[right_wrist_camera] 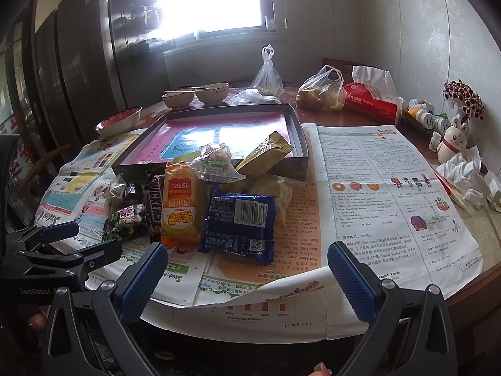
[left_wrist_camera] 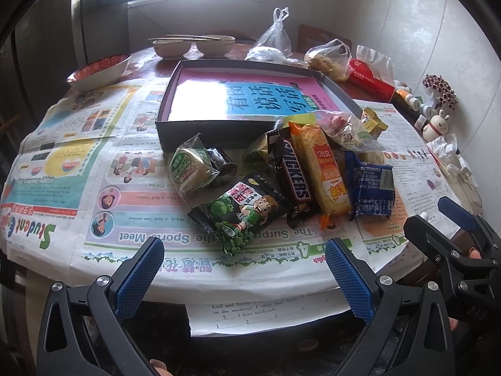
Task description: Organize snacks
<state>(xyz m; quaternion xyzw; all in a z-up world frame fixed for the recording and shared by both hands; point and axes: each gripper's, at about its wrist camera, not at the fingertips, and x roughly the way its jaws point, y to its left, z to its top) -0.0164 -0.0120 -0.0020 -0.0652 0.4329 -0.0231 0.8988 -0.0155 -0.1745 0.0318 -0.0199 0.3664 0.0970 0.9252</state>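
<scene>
A pile of snacks lies on newspaper in front of a shallow dark box [left_wrist_camera: 194,131] lined with a pink book. The pile holds a green pea packet [left_wrist_camera: 241,213], a Snickers bar [left_wrist_camera: 294,175], an orange cracker pack [left_wrist_camera: 328,172], a blue packet [left_wrist_camera: 372,185] and a green-wrapped cake [left_wrist_camera: 191,166]. My left gripper [left_wrist_camera: 244,269] is open and empty, just short of the pea packet. My right gripper [right_wrist_camera: 247,272] is open and empty, just short of the blue packet [right_wrist_camera: 241,222]. A gold packet [right_wrist_camera: 266,153] leans on the box's front wall [right_wrist_camera: 294,163].
Bowls [left_wrist_camera: 172,47] with chopsticks and a red-patterned bowl [left_wrist_camera: 100,70] stand behind and left of the box. Plastic bags [right_wrist_camera: 319,91], a red tissue pack [right_wrist_camera: 372,103], small bottles, a rabbit figure [right_wrist_camera: 452,147] and crumpled tissue [right_wrist_camera: 463,169] line the right side. The table edge is close below both grippers.
</scene>
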